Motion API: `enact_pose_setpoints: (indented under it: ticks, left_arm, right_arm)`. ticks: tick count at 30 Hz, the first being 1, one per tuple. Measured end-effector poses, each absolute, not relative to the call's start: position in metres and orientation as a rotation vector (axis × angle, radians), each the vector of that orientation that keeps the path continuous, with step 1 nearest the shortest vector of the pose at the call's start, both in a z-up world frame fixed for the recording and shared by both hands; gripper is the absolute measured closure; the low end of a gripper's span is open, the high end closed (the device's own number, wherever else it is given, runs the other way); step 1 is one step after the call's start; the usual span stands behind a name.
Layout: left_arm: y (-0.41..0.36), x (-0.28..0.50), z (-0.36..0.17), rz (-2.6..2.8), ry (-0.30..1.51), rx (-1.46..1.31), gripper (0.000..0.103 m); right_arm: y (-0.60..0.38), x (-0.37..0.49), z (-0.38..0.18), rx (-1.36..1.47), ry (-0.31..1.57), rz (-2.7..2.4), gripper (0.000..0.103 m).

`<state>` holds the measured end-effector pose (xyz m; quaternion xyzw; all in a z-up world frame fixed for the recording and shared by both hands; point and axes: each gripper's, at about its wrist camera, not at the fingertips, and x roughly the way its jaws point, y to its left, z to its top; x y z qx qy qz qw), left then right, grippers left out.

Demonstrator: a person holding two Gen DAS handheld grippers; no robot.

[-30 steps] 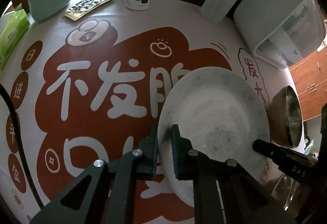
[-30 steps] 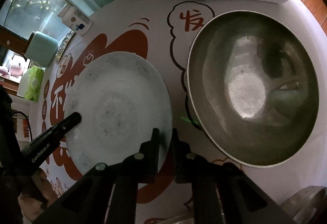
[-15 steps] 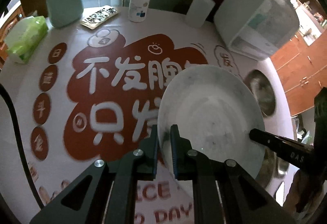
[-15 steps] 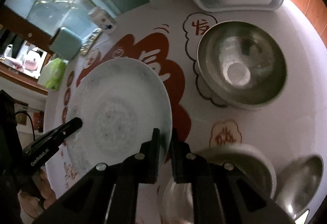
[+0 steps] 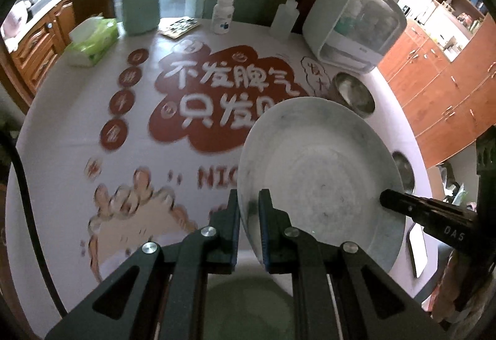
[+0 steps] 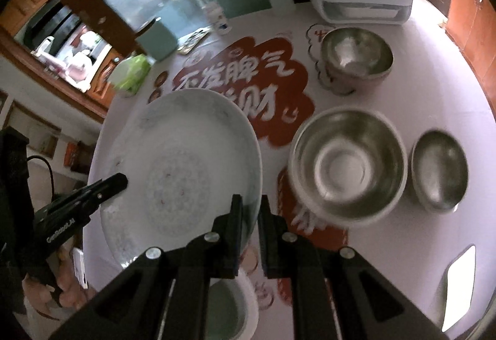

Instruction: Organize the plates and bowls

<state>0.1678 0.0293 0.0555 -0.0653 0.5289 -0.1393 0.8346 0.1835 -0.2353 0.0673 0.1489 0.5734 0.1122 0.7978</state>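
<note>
My left claw (image 5: 249,227) and right claw (image 6: 250,225) both clamped on plate (image 5: 319,178) rims, plate held above counter (image 5: 77,129), three steel bowls (image 6: 347,166) nearby

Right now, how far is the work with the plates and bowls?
Done: nothing looks sorted yet. In hand: the white plate is held off the table, the left gripper and right gripper each clamped on opposite rims. Left: the plate needs a place, and three steel bowls, the far bowl, the middle bowl and the small bowl, sit apart, unstacked.
</note>
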Motion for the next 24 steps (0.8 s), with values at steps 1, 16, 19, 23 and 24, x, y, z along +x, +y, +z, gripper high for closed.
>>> enact_pose_setpoints:
  ticks: [1, 16, 19, 23, 24]
  left_arm:
    - [0.031, 0.160, 0.055, -0.293, 1.120, -0.139, 0.094]
    - [0.074, 0.015, -0.007, -0.219, 1.115, -0.167, 0.094]
    - [0.075, 0.003, -0.023, -0.211, 1.116, -0.168, 0.094]
    - [0.078, -0.004, -0.051, -0.191, 1.154, -0.191, 0.092]
    - [0.079, -0.004, -0.055, -0.189, 1.161, -0.199, 0.092]
  right_arm:
    - [-0.231, 0.174, 0.065, 0.314, 1.232, 0.248, 0.094]
    - [-0.184, 0.052, 0.015, 0.231, 1.237, 0.316, 0.094]
    - [-0.178, 0.039, 0.006, 0.181, 1.223, 0.308, 0.094]
    - [-0.171, 0.036, -0.009, 0.145, 1.235, 0.299, 0.094]
    - [-0.170, 0.037, -0.012, 0.142, 1.240, 0.299, 0.094]
